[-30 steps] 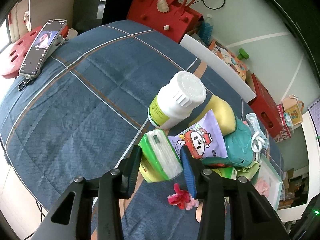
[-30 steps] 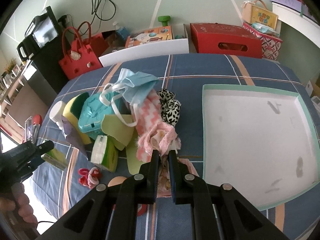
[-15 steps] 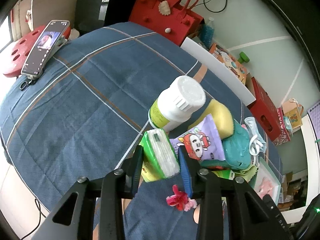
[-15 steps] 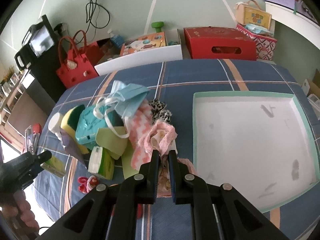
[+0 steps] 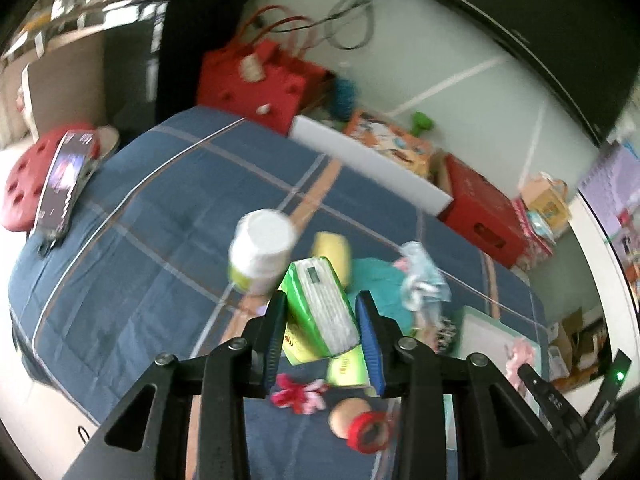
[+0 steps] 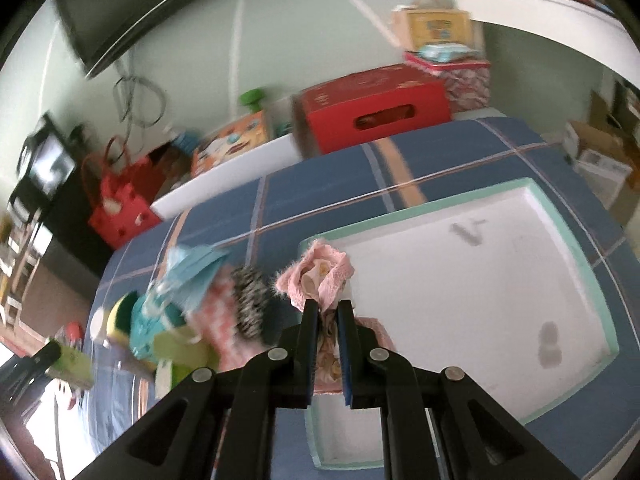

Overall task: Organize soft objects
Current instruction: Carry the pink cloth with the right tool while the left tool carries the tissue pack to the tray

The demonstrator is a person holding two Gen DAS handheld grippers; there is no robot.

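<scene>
The green tissue pack (image 5: 320, 304) sits clamped between my left gripper (image 5: 324, 320)'s blue pads (image 5: 370, 340), lifted clear of the blue plaid cloth (image 5: 140, 240); the pile it came from lies underneath, with the white bottle (image 5: 260, 252) at about ten o'clock from the pack and the yellow sponge (image 5: 332, 248) at twelve. The jaws had been closing on the pack and are now squeezing its sides. My right gripper (image 6: 328, 316) is pinched tight on the pink cloth (image 6: 320, 276), which bunches up just beyond the tips and hangs over the near-left corner of the white tray (image 6: 568, 248) with the mint rim.

Both views are smeared, so I'd judge I'm carrying two soft things at once toward that tray. To do it well, I'd hold the squeeze on the pack steady, because its wrapper looks slick and it juts forward from the pads. I'd bring the cloth fully over the tray floor, toward two o'clock from where it hangs, before loosening, so no tail drapes on the rim. Then the pack follows, set flat beside it. The leopard scrunchie (image 6: 250, 300) and blue face mask (image 6: 192, 276) wait at nine o'clock of the cloth.
</scene>
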